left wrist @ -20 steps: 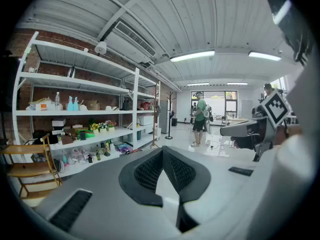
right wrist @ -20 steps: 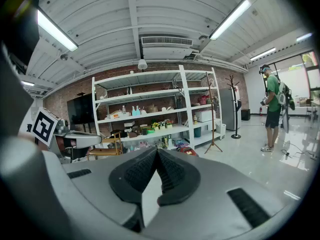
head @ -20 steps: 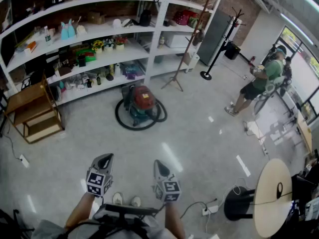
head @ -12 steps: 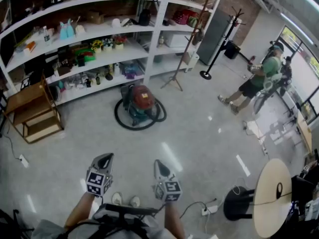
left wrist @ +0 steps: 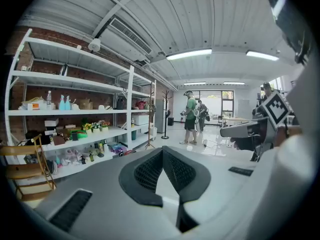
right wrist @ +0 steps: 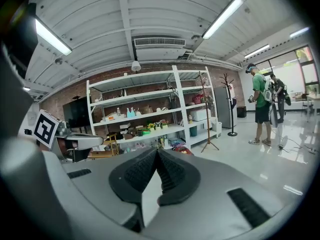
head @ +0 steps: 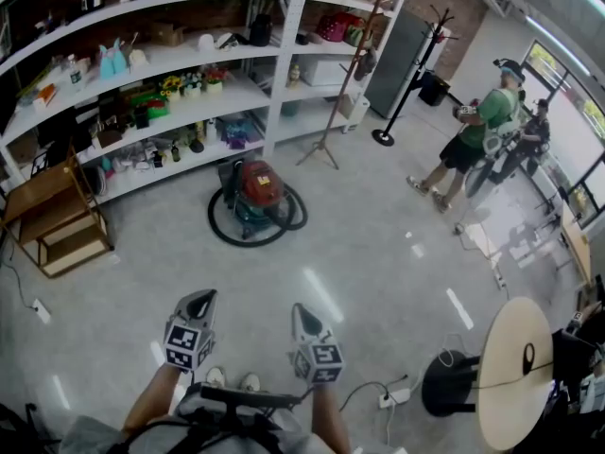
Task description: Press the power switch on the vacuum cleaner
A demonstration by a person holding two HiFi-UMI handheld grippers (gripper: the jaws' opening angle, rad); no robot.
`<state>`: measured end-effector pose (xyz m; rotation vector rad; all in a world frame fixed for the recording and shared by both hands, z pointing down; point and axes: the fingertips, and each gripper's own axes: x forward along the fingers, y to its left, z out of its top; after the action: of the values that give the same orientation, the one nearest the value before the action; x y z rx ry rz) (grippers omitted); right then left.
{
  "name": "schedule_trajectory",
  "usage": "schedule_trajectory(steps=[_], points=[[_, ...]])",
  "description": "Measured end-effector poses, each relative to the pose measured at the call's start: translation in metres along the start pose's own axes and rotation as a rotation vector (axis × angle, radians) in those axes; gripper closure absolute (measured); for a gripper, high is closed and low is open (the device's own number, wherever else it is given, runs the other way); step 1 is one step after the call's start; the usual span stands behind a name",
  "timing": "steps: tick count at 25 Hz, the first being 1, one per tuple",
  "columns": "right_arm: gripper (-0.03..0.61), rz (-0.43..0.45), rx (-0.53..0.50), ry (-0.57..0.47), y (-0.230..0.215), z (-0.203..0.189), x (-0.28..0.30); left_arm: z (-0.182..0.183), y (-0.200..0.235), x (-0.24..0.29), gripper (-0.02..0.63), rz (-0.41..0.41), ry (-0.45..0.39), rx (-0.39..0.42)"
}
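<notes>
The vacuum cleaner (head: 257, 195), with a red top, a teal body and a black hose coiled round it on the floor, stands in front of the white shelves, a few steps ahead of me. Both grippers are held low and near my body, far from it. My left gripper (head: 198, 300) and my right gripper (head: 301, 311) point forward, side by side. In the left gripper view (left wrist: 162, 149) and the right gripper view (right wrist: 157, 151) the ribbed pads meet at the tips with nothing between them. The vacuum's red top (right wrist: 182, 150) peeks past the right jaws. No power switch can be made out.
Long white shelving (head: 142, 64) full of small items lines the back. A wooden stand (head: 52, 220) is at the left, and a wooden coat stand (head: 326, 145) is beside the shelves. A person (head: 473, 140) stands at the far right. A round table (head: 515, 372) and floor cables (head: 388, 400) lie near right.
The person at the right has stepped farther off. The vacuum and shelves have shifted slightly left and up in the head view. Both grippers stay shut and level.
</notes>
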<state>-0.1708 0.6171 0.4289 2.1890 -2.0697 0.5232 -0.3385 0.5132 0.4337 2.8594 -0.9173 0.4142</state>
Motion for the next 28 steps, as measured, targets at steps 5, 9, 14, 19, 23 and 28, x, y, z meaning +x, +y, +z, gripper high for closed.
schedule_trajectory(steps=[5, 9, 14, 19, 23, 28], points=[[0.568, -0.005, -0.009, -0.021, -0.027, 0.002, -0.003, 0.005, -0.017, 0.021, 0.606, -0.001, -0.005, -0.003], [0.568, -0.006, -0.009, -0.022, -0.045, 0.005, -0.003, 0.012, -0.026, 0.036, 0.606, 0.005, -0.018, 0.005], [0.568, 0.000, 0.004, 0.003, -0.059, 0.001, 0.006, 0.018, -0.024, 0.055, 0.606, 0.013, -0.023, 0.015], [0.568, -0.001, 0.014, -0.023, -0.074, 0.015, 0.028, 0.025, -0.017, 0.079, 0.606, 0.006, -0.012, 0.017], [0.568, -0.007, 0.015, -0.031, -0.085, 0.027, 0.054, 0.036, -0.002, 0.107, 0.606, -0.002, -0.016, 0.020], [0.568, -0.011, 0.033, -0.026, -0.098, 0.050, 0.092, 0.055, 0.021, 0.150, 0.606, -0.014, -0.007, 0.021]])
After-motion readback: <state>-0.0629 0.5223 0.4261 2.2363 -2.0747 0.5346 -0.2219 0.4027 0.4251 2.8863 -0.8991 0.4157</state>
